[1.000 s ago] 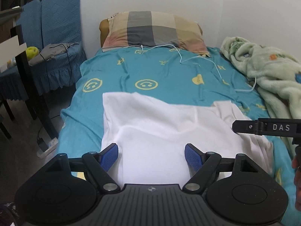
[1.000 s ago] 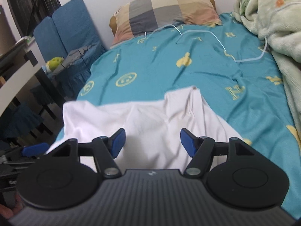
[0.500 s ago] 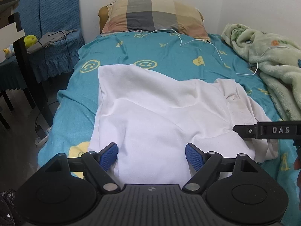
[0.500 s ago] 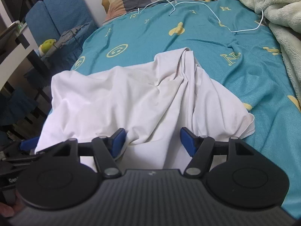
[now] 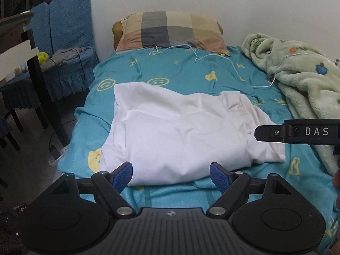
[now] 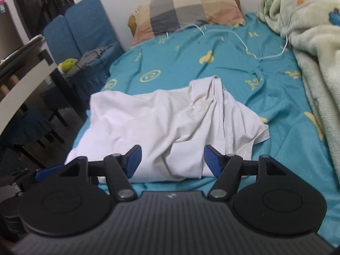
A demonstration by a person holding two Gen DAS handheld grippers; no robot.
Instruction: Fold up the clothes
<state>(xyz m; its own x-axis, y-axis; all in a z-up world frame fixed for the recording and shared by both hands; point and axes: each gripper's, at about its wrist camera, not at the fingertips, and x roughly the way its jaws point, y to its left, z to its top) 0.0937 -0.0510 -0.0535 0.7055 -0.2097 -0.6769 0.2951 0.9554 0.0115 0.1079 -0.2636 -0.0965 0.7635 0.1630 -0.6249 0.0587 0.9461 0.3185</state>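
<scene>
Our left hand-held gripper [image 5: 171, 175] stood wide, nothing between its blue pads, hovering just short of the near edge of the white garment [image 5: 180, 131]. Our right hand-held gripper [image 6: 172, 158] was equally wide and empty, its pads framing the garment's near hem without closing on it. The garment lay on the bed [image 5: 180, 72], across the teal sheet, near the foot end and well clear of the pillow [image 5: 170, 29]. Its left part looked doubled over and fairly smooth, with a straight far edge. Its right part was bunched into ridges, and a loose flap [image 6: 258, 131] spilled out toward the blanket [image 5: 308, 78]. We judged the fold partly made at best: one layer seemed to lie over another, but the shape was no neat rectangle, and the crumpled side needed flattening and tucking in. Whether further folds were wanted to bring it smaller, we could not tell. A white cable [image 5: 225, 63] ran across the sheet beyond the garment, apart from it. We saw no other clothes on the bed waiting.
</scene>
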